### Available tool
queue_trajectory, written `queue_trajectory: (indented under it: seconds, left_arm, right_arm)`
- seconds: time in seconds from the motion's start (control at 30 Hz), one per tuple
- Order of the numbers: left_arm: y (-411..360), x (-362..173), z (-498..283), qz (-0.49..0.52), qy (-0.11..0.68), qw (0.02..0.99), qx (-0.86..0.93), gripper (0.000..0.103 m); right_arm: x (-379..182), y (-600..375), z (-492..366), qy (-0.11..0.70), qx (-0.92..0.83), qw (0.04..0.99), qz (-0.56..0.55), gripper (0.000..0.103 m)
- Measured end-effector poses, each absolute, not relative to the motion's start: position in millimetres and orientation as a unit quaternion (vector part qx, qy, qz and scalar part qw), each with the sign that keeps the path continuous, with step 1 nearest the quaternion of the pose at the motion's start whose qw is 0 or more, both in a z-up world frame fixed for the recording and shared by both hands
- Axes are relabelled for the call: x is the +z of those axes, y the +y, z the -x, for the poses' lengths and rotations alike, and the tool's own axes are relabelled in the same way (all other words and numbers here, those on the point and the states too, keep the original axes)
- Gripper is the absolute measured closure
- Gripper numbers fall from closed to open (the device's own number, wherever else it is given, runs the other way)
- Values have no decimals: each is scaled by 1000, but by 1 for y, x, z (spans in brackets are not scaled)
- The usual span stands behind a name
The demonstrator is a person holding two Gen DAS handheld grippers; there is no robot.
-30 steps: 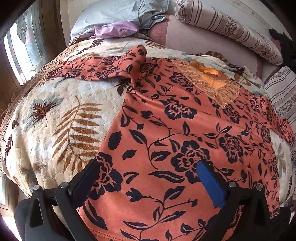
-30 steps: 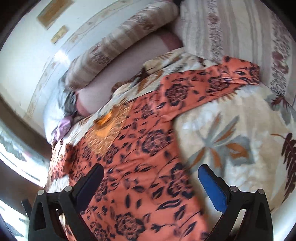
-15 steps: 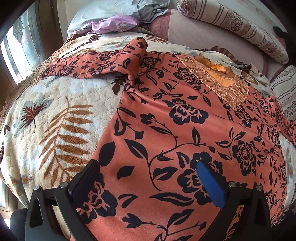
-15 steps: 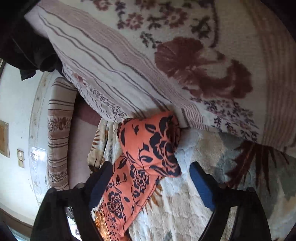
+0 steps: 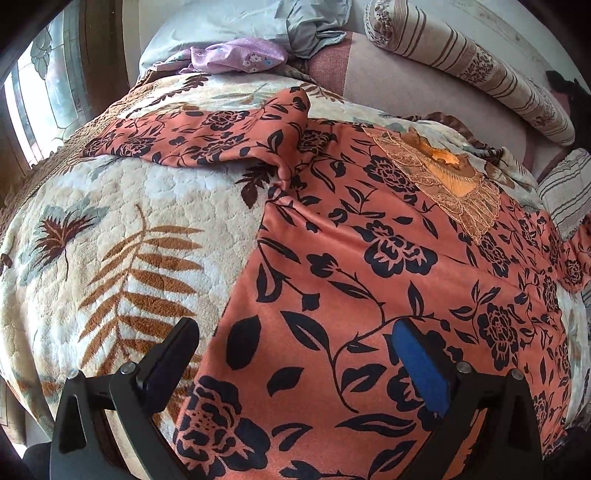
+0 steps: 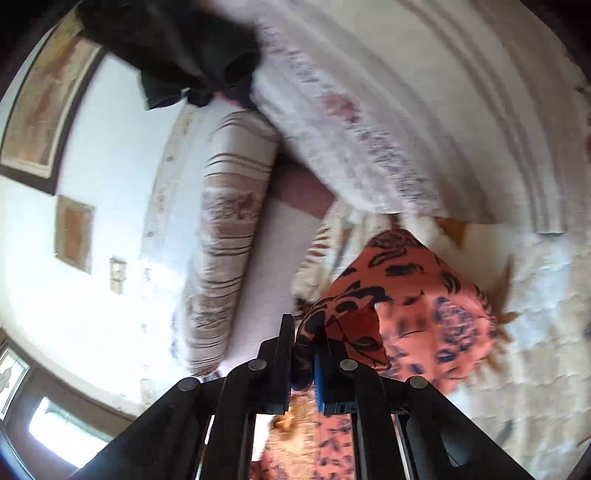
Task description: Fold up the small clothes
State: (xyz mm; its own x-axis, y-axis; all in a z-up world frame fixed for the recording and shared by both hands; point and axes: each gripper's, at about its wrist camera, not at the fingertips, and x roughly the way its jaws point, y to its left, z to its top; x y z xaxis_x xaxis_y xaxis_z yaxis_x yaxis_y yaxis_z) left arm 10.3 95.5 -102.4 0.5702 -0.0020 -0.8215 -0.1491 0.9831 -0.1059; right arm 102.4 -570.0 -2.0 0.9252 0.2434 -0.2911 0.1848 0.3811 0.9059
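Pinching a fold of the orange floral top's sleeve (image 6: 406,295), the right gripper (image 6: 303,354) has its 2 fingers pressed almost together on the cloth; its jaws have just been closing, and the sleeve bunches up between them. That view is blurred. Behind the sleeve lie a striped bolster (image 6: 229,236), a pale floral blanket (image 6: 369,122) and a dark cloth (image 6: 173,48) near the top.

In the left wrist view the top (image 5: 369,258) lies spread flat, front up, across a cream leaf-print quilt (image 5: 122,236) on the bed. Its lace neckline patch (image 5: 439,177) sits toward the far right, and its other sleeve (image 5: 207,136) stretches out to the left over the quilt, wrinkled at the armpit. The left gripper (image 5: 291,354) hangs over the lower body of the top with its 2 fingers spread wide: 1 finger is above the quilt just beside the top's side edge, the blue-padded finger (image 5: 417,365) above the print. Nothing is between them, and whether the tips touch the cloth I cannot tell. At the headboard rest a grey cloth (image 5: 258,22), a lilac cloth (image 5: 240,55) and the bolster (image 5: 469,62).
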Motion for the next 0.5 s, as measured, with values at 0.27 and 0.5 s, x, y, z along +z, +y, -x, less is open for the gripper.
queue_trajectory:
  seconds: [0.27, 0.5]
  left_arm:
    - [132, -110, -8, 131, 440, 887, 55, 0]
    - [152, -118, -5, 202, 427, 879, 64, 0]
  right_arm:
    - [74, -389, -159, 165, 206, 787, -557, 94]
    - [-57, -229, -172, 283, 240, 722, -584, 79]
